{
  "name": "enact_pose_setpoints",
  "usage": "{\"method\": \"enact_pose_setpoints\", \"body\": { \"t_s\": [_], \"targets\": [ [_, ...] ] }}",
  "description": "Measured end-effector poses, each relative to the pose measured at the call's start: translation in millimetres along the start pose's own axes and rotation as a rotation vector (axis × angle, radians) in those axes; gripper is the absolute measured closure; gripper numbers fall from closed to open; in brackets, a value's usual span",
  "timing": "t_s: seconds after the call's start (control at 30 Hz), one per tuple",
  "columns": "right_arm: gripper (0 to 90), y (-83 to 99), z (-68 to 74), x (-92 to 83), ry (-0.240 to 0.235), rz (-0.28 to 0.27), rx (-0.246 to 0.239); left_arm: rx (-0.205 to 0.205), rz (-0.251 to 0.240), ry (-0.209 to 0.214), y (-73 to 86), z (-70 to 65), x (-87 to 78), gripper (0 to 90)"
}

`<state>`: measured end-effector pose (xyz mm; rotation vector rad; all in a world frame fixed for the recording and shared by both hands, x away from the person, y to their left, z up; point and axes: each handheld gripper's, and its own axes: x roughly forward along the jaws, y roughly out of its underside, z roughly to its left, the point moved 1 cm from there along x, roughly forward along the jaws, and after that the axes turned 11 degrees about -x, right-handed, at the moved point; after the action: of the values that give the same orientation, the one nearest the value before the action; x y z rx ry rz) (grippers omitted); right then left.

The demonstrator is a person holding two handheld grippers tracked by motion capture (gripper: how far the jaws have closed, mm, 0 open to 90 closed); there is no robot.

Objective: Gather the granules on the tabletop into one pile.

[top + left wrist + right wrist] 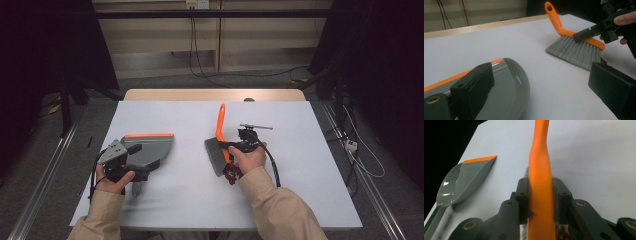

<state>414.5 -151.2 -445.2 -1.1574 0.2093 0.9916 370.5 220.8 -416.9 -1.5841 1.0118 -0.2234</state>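
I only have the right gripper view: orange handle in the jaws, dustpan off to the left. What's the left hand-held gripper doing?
Observer: The left hand-held gripper is open. One jaw sits over the dustpan rim, the other over bare table.
Operator: Which way do the bristles face?
Observer: The grey bristles of the brush point toward the dustpan.
Operator: Anything to sweep?
Observer: Small dark reddish bits lie beside the brush, on the person's side.
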Motion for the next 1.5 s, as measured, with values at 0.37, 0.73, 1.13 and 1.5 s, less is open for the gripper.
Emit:
{"method": "enact_pose_setpoints", "body": {
  "t_s": [0.37,0.73,1.13,1.5],
  "targets": [
    [71.5,12.4,-5.3,-24.5,-0.016,-0.03,0.032,0.006,-0.001,0.003,-1.0,-2.2,1.0,6.0],
    [71.5,-21.5,2.2,-39.8,-0.101,-0.16,-0.026,-0.002,0.001,0.002,-1.0,0.7,1.1,6.0],
    [71.5,-47.4,-17.6,-43.6,0.001,-0.212,-0.551,-0.001,0.004,0.001,-0.7,0.2,1.6,6.0],
    [71.6,-43.8,-27.3,-3.3,-0.006,-0.133,-0.953,-0.01,0.002,-0.002,-0.4,2.0,0.7,5.9]
  ]
}}
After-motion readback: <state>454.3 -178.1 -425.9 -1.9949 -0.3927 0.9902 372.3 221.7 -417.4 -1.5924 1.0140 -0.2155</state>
